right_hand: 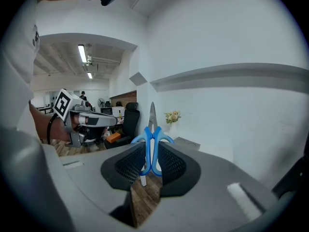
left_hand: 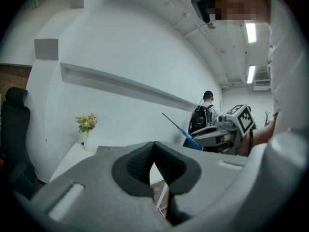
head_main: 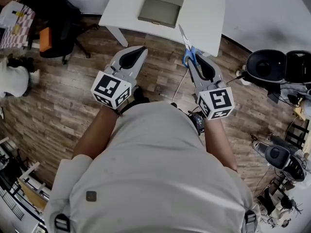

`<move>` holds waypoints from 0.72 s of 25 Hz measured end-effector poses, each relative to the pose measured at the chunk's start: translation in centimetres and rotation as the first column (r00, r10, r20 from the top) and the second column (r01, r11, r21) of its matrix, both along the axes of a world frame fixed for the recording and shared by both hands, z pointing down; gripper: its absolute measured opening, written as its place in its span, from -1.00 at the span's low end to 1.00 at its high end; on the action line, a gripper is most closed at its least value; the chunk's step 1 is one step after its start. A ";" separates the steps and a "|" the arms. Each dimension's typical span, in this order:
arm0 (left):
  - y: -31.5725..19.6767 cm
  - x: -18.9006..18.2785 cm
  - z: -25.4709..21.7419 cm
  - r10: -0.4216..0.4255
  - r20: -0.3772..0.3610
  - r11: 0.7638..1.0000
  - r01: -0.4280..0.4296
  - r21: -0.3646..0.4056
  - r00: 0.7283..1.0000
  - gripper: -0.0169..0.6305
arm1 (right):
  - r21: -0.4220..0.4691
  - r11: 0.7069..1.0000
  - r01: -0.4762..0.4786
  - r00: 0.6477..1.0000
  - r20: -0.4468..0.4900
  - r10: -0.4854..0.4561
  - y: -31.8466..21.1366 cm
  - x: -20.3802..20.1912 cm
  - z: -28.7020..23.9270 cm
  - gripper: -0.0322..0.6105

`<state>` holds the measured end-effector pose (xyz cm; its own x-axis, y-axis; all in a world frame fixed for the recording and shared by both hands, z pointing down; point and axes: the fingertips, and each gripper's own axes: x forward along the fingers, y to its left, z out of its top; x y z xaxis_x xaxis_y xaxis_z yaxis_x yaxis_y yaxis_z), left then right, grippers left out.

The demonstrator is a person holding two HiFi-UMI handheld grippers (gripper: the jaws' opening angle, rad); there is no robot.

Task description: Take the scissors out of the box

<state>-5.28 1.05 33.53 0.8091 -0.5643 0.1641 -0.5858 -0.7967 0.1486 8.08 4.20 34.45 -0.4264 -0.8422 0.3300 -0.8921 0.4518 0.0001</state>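
My right gripper (head_main: 194, 62) is shut on the blue handles of the scissors (head_main: 188, 52), and the steel blades point up toward the white table (head_main: 214, 13). In the right gripper view the scissors (right_hand: 151, 144) stand upright between the black pads. The grey-green box (head_main: 163, 5) lies on the table's far side, apart from both grippers. My left gripper (head_main: 138, 51) hangs over the wooden floor to the left of the right one, shut with nothing in it. In the left gripper view its pads (left_hand: 140, 161) meet at the tips, and the scissors (left_hand: 186, 134) show to the right.
A black office chair (head_main: 56, 23) stands at the left by the table. Black cases and gear (head_main: 272, 67) crowd the floor at the right. A vase of flowers (left_hand: 87, 129) sits on the table. A person with a backpack (left_hand: 203, 115) stands far off.
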 end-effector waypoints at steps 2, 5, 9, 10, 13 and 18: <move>1.4 1.8 -0.1 -0.010 0.004 1.000 0.010 0.004 1.000 -0.95 | 0.007 1.000 0.018 1.000 0.006 -0.018 1.5 1.4 -0.2 -0.59; 4.1 4.4 -0.1 -0.023 0.010 1.000 0.023 0.008 1.000 -0.95 | 0.021 0.999 0.048 0.999 0.012 -0.048 4.0 3.6 -0.6 -0.59; 7.3 7.4 0.0 -0.041 0.021 0.999 0.041 0.015 0.999 -0.95 | 0.030 0.996 0.080 0.996 0.024 -0.081 7.1 6.3 -0.4 -0.59; 8.1 8.0 0.2 -0.047 0.022 0.999 0.047 0.015 0.999 -0.95 | 0.031 0.996 0.087 0.996 0.027 -0.088 7.8 6.9 -0.3 -0.59; 10.3 9.6 0.7 -0.061 0.031 0.998 0.061 0.013 0.998 -0.95 | 0.035 0.994 0.107 0.994 0.034 -0.108 9.9 8.4 0.1 -0.59; 13.6 11.4 1.1 -0.059 0.048 0.998 0.059 0.005 0.997 -0.95 | 0.033 0.992 0.121 0.992 0.041 -0.122 12.9 10.0 0.6 -0.59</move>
<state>6.13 14.60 34.66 0.7658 -0.6113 0.1999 -0.6380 -0.7612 0.1163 18.04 17.10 35.05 -0.5397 -0.7925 0.2840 -0.8299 0.5575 -0.0214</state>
